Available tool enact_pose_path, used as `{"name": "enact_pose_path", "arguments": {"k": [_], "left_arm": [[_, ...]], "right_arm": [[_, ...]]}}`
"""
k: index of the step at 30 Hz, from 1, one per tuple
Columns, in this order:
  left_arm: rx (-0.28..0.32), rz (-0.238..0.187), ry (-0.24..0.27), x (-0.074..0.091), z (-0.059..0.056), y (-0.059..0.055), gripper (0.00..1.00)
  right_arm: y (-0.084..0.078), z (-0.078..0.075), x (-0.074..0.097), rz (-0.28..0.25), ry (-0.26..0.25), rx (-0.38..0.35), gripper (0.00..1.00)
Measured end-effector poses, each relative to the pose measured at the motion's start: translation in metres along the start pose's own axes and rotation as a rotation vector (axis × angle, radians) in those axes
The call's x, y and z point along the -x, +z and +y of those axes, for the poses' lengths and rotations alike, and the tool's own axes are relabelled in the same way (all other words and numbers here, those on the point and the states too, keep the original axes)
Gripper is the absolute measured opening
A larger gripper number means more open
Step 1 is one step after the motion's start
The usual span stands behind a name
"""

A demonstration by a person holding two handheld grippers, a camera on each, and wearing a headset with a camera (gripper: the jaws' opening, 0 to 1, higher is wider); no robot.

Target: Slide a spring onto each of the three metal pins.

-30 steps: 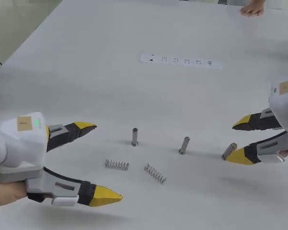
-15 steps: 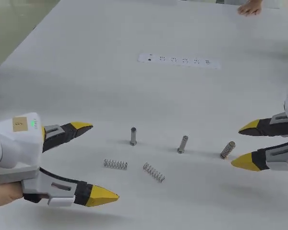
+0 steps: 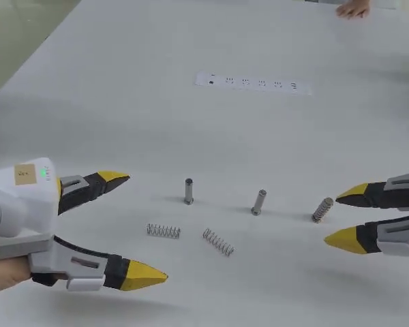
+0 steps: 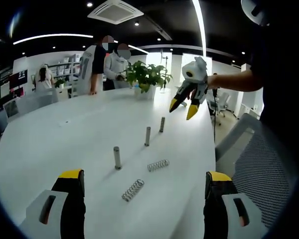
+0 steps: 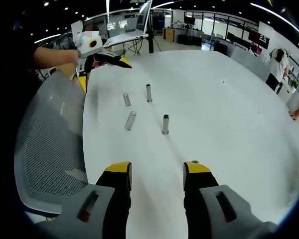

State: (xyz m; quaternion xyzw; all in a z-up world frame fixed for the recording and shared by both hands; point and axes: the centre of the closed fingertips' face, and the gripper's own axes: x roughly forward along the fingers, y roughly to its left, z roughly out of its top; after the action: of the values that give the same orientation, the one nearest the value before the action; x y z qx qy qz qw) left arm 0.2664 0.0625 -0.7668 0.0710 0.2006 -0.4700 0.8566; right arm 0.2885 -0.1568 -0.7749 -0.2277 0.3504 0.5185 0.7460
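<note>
Pins stand in a row across the white surface (image 3: 123, 102): the left pin (image 3: 189, 191) and the middle pin (image 3: 259, 201) are bare, and the right pin (image 3: 322, 209) carries a spring along its length. Just nearer than the bare pins, the left loose spring (image 3: 163, 231) and the right loose spring (image 3: 218, 242) lie flat and apart from each other. I have my left tool (image 3: 142, 227) spread wide and empty at the near left, and my right tool (image 3: 339, 216) spread and empty just right of the right pin, not touching it.
</note>
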Motion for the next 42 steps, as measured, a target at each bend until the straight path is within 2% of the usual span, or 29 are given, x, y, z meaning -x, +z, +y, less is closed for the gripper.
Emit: {"name": "enact_pose_path", "arguments": {"k": [10,17,26,42], "left_arm": [[0.000,0.008,-0.001,0.001,0.001,-0.003,0.98],[0.003,0.006,0.004,0.002,0.002,-0.003,0.98],[0.002,0.012,0.012,0.004,0.001,-0.005,0.98],[0.007,0.011,0.012,0.006,-0.001,-0.008,0.98]], "right_arm": [[-0.002,0.019,-0.014,0.014,0.029,0.015,0.38],[0.006,0.026,-0.022,0.005,0.032,0.015,0.36],[0.016,0.039,-0.036,0.014,0.064,0.034,0.36],[0.040,0.051,-0.059,0.012,0.107,0.065,0.37]]}}
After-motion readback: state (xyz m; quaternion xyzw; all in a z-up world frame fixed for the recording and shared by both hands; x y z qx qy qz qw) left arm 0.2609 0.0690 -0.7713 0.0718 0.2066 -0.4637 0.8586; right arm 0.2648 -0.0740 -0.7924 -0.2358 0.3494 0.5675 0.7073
